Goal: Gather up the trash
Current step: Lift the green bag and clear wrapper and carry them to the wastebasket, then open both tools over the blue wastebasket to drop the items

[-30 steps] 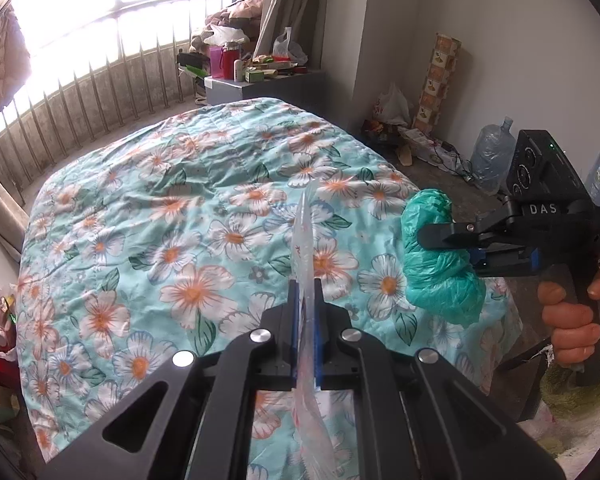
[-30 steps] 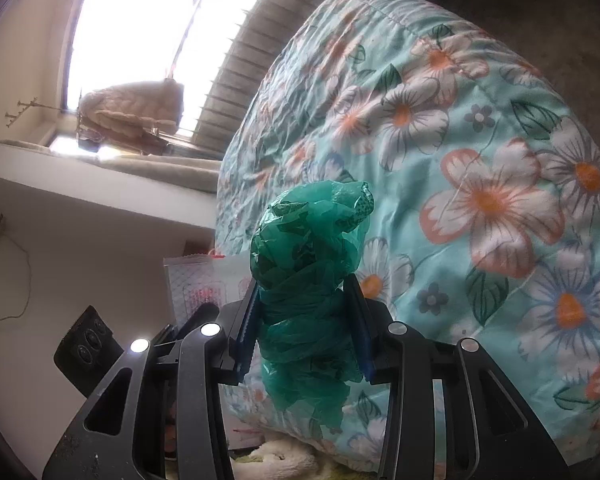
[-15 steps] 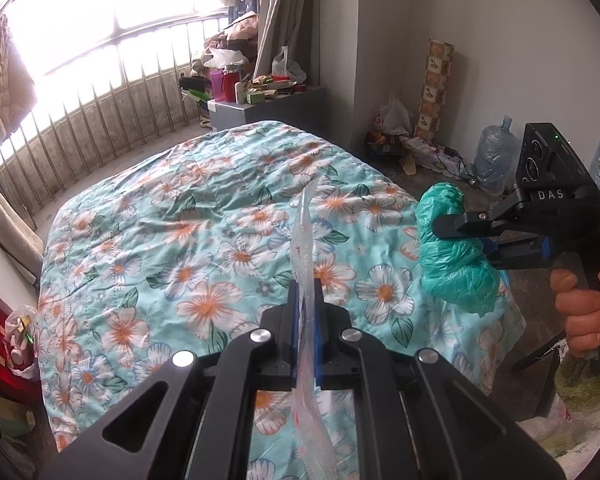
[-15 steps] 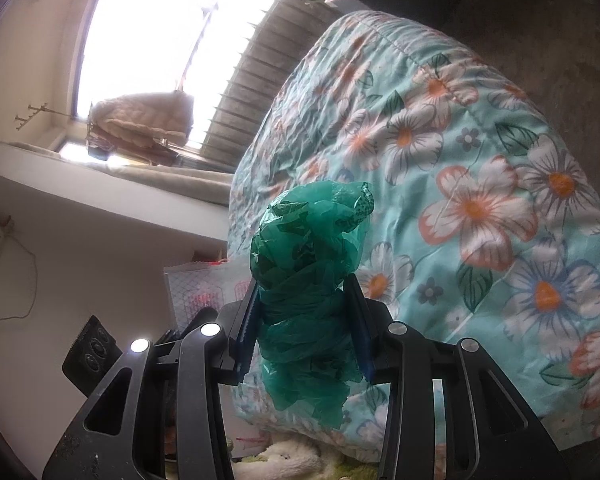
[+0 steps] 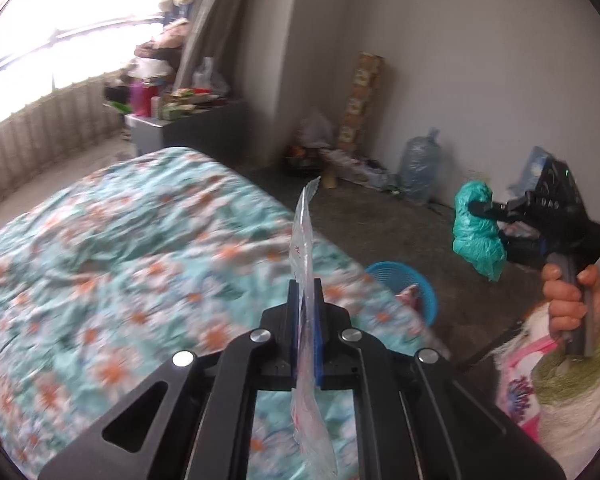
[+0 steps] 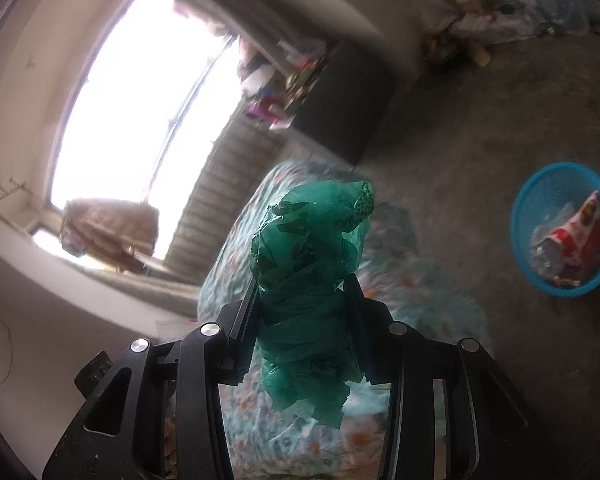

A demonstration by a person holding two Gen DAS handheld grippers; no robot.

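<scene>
My left gripper (image 5: 306, 296) is shut on a thin clear plastic wrapper (image 5: 303, 236) with red print, which stands up edge-on between the blue pads. My right gripper (image 6: 306, 292) is shut on a crumpled green plastic bag (image 6: 310, 264). In the left wrist view that green bag (image 5: 476, 228) hangs from the right gripper (image 5: 480, 210) over the floor at the right, with a hand on the handle. A blue mesh trash basket (image 6: 520, 216) stands on the floor beside the bed, holding a red and white wrapper (image 6: 572, 236); its rim (image 5: 400, 270) shows past the bed corner.
A bed with a turquoise flowered cover (image 5: 120, 248) fills the left. Behind it stand a cluttered grey cabinet (image 5: 188, 124) and a barred window. A water jug (image 5: 420, 168), bags and a tall box (image 5: 364, 100) line the far wall. A white sack (image 5: 556, 400) sits lower right.
Both grippers have swung right and risen away from the bed, each keeping its hold. The floor and the blue basket have come into view; the right gripper now hangs over the floor.
</scene>
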